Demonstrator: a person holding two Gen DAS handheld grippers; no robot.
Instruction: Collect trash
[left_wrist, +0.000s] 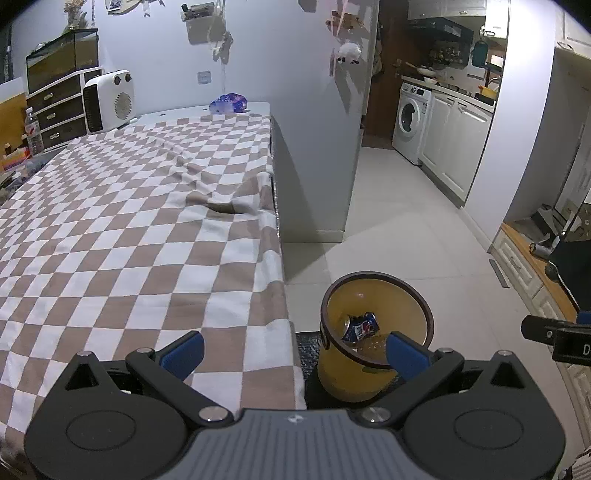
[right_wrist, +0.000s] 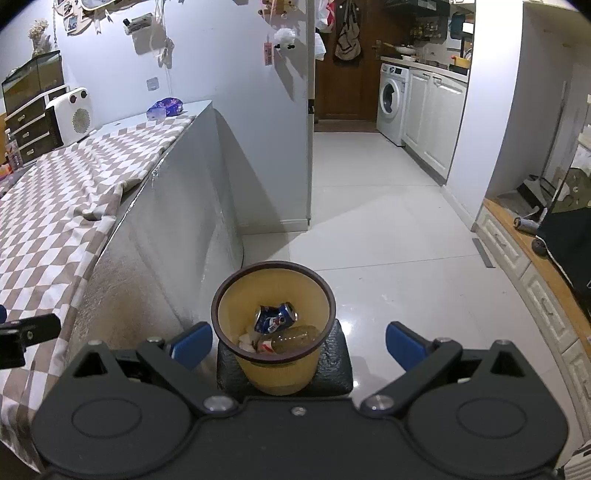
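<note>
A yellow trash bin (right_wrist: 221, 317) with a dark rim stands on a black stool (right_wrist: 334, 365) beside the table; it also shows in the left wrist view (left_wrist: 388, 295). Inside lie a crushed blue Pepsi can (right_wrist: 275, 317), a plastic bottle (right_wrist: 295, 336) and crumpled paper (right_wrist: 247, 339). The can also shows in the left wrist view (left_wrist: 360, 325). My right gripper (right_wrist: 299, 343) is open and empty just above the bin's near side. My left gripper (left_wrist: 293, 350) is open and empty over the table's right edge, beside the bin.
The table with a checkered cloth (left_wrist: 129, 229) carries a white heater (left_wrist: 107, 101) and a purple bag (left_wrist: 229, 103) at its far end. A tiled floor (right_wrist: 388, 240) leads to a kitchen with a washing machine (right_wrist: 393, 98). A low cabinet (right_wrist: 535, 280) runs along the right.
</note>
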